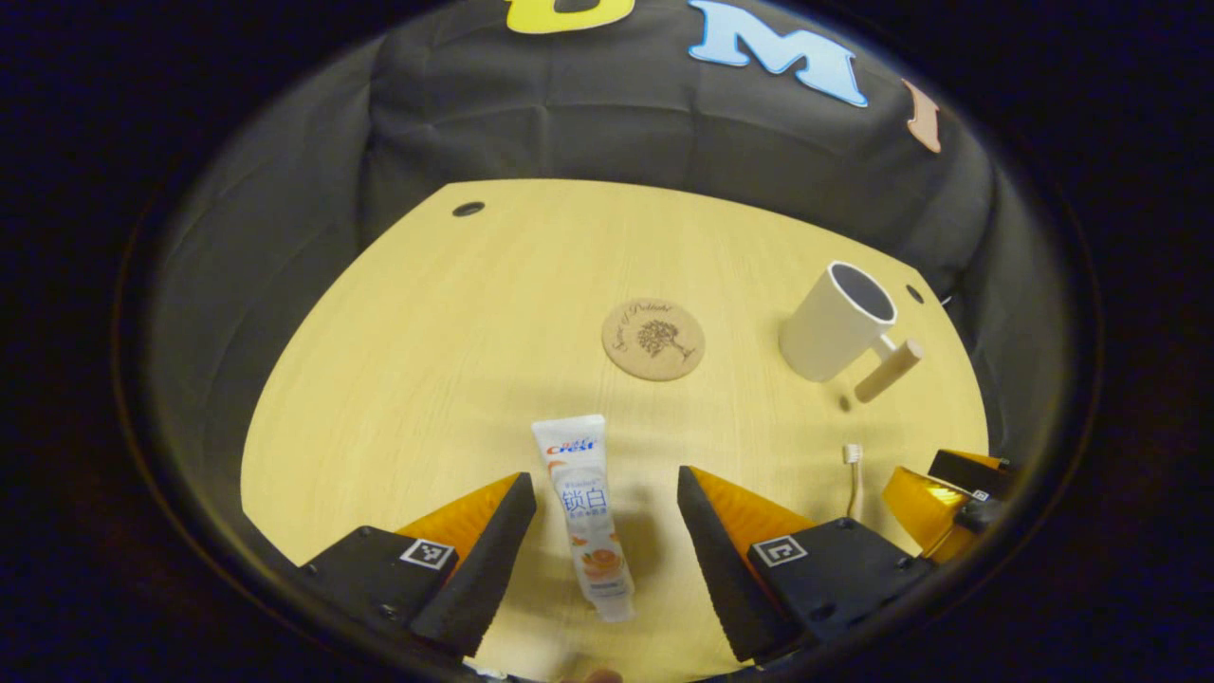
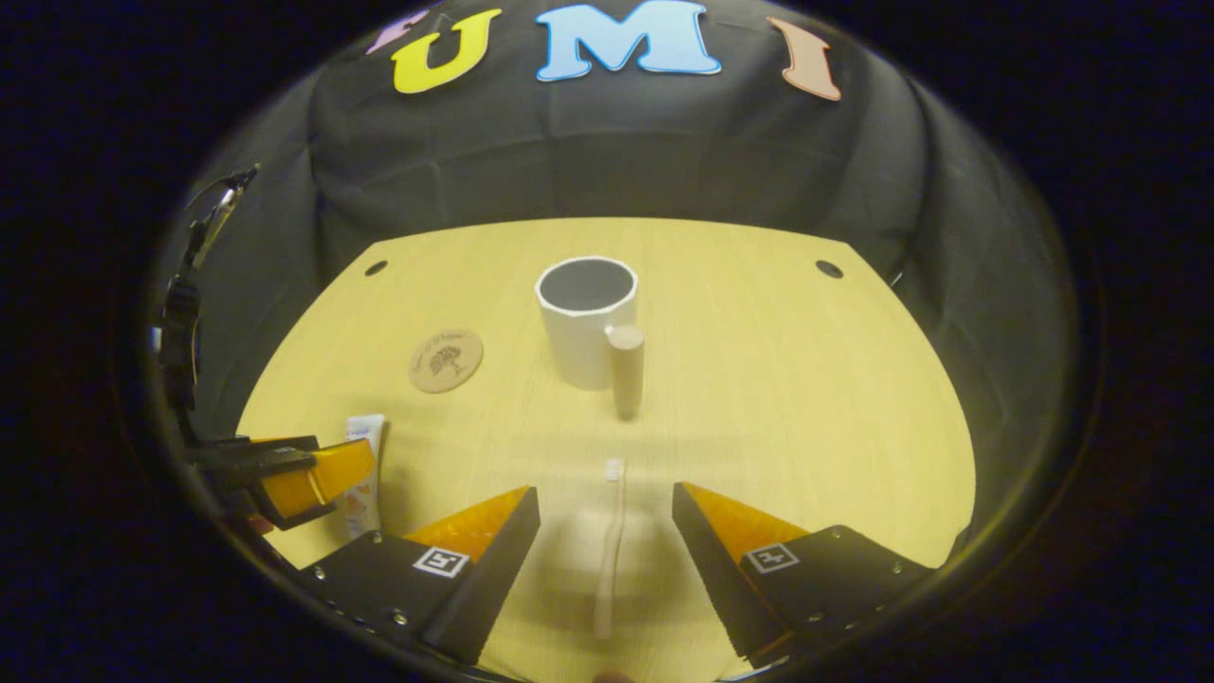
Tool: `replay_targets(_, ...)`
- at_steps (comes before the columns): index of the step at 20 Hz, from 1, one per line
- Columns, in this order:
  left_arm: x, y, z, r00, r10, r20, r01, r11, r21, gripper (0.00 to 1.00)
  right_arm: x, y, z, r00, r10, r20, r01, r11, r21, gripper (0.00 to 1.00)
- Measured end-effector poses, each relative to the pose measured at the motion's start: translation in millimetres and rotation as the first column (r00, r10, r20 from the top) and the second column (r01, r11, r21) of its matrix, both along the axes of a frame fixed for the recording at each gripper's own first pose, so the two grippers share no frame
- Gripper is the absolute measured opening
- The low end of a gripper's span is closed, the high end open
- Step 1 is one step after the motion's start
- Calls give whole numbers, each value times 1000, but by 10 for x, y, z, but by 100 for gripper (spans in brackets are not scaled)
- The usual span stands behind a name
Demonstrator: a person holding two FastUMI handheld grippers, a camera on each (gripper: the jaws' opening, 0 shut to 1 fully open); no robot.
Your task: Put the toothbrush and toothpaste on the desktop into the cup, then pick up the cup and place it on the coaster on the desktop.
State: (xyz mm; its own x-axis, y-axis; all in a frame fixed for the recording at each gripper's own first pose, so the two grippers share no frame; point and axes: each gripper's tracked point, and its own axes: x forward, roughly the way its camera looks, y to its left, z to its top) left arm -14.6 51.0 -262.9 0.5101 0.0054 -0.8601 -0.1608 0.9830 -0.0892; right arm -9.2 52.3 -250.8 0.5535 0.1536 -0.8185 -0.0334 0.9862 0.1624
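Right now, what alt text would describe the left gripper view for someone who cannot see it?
The left gripper hangs open over a toothpaste tube lying flat between its fingers on a wooden desktop. Beyond it sit a round cork coaster and a white cup, with a toothbrush to the right.

In the left gripper view the toothpaste (image 1: 585, 512) lies flat on the tabletop (image 1: 427, 360), lengthwise between the left gripper's (image 1: 607, 531) parted fingers and touching neither; beyond it sits the coaster (image 1: 652, 339); to the coaster's right stands the cup (image 1: 835, 323), its handle toward the near side; the toothbrush (image 1: 853, 474) lies near the right edge, before the cup. In the right gripper view the toothbrush (image 2: 609, 550) lies between the right gripper's (image 2: 607, 531) open fingers, head toward the cup (image 2: 586, 323); the coaster (image 2: 446, 360) lies left of the cup; the toothpaste (image 2: 363, 474) lies nearer, at the far left.
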Motion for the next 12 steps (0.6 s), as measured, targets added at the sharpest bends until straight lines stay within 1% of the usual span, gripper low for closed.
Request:
replay_targets(1, -16, 11, -50, 1000, -4, -27, 4, 1000, -2, 98, -82, 15, -52, 998, 13, -57, -13, 1000, -1, 90)
replay_targets(3, -51, 30, -150, 997, -14, -81, 14, 1000, -3, 98, -113, 48, -133, 993, 20, -119, -20, 1000, 3, 92)
replay_targets(5, -86, 25, -250, 991, -27, -134, 25, 1000, -12, 98, -147, 36, -162, 987, 20, -161, -19, 1000, 9, 92)
replay_targets(6, -105, 21, -310, 987, -32, -159, 29, 999, -16, 100, -170, 31, -215, 983, 20, -184, -18, 1000, 7, 92)
replay_targets(7, -116, 28, -342, 983, -35, -178, 32, 999, -18, 98, -192, 17, -249, 977, 20, -210, -19, 1000, 7, 93)
replay_targets(8, -116, 31, -364, 980, -40, -193, 37, 999, -18, 100, -206, 19, -296, 972, 19, -232, -18, 1000, 9, 93)
replay_targets(9, -116, 37, -380, 978, -47, -206, 44, 999, -18, 98, -221, 17, -343, 966, 20, -256, -18, 1000, 11, 93)
replay_targets(11, -112, 36, -399, 971, -62, -231, 58, 998, -22, 98, -252, 33, -399, 954, 29, -299, -25, 1000, 16, 93)
replay_targets(12, -122, 9, -430, 967, -70, -243, 67, 998, -22, 98, -282, 62, -441, 948, 32, -318, -29, 999, 15, 91)
